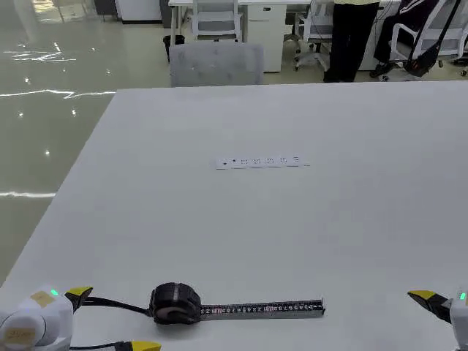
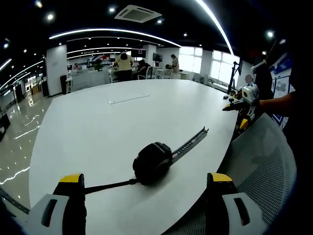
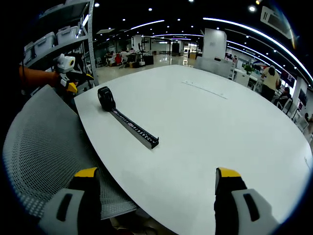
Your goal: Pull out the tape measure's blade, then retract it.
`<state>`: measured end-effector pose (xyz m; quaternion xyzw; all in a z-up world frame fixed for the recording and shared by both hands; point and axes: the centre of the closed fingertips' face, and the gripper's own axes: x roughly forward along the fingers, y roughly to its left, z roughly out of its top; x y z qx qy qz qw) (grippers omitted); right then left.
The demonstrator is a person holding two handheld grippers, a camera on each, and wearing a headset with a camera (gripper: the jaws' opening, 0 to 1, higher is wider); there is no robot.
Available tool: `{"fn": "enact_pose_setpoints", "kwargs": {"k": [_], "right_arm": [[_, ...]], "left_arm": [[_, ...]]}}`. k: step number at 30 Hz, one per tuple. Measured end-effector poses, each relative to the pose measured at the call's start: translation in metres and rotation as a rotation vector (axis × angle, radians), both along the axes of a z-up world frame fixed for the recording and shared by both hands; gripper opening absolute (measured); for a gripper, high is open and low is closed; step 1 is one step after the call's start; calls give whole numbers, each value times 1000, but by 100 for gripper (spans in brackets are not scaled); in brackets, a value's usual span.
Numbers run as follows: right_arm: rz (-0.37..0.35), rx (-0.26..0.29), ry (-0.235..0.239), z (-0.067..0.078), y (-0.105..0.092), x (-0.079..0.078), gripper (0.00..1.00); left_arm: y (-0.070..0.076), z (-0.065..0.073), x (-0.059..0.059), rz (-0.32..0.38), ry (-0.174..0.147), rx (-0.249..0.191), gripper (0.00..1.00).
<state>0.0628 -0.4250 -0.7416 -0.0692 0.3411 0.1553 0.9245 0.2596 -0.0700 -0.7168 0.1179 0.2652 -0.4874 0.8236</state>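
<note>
A black tape measure [image 1: 175,303] lies on the white table [image 1: 292,219] near its front edge, and its blade [image 1: 267,309] runs out flat to the right. My left gripper [image 1: 110,319] is open just left of the case, its jaws on either side of the black wrist strap [image 2: 110,186]. In the left gripper view the case [image 2: 152,161] sits a little ahead of the left gripper [image 2: 146,178], untouched. My right gripper [image 1: 439,307] is open at the far right, well apart from the blade's tip [image 3: 152,142]. Nothing is between the fingers of the right gripper [image 3: 156,172].
A white power strip [image 1: 259,161] lies at the table's middle. A grey chair [image 1: 216,64] stands at the far edge, with a person [image 1: 351,36] and office chairs behind. A mesh chair seat [image 3: 44,161] lies below the near table edge.
</note>
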Motion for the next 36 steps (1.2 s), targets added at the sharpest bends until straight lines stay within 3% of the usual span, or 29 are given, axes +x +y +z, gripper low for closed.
{"fn": "enact_pose_setpoints", "kwargs": {"k": [11, 14, 17, 24, 36], "right_arm": [[-16, 27, 0, 1, -2, -1, 100], [0, 26, 6, 2, 0, -2, 100], [3, 16, 6, 3, 0, -2, 100], [14, 12, 8, 5, 0, 1, 100], [54, -5, 8, 8, 5, 6, 100]], "left_arm": [[5, 0, 2, 4, 5, 5, 100], [2, 0, 3, -7, -7, -4, 100], [4, -4, 3, 2, 9, 8, 100], [4, -3, 3, -2, 14, 8, 100], [-8, -2, 5, -13, 12, 6, 100]]}}
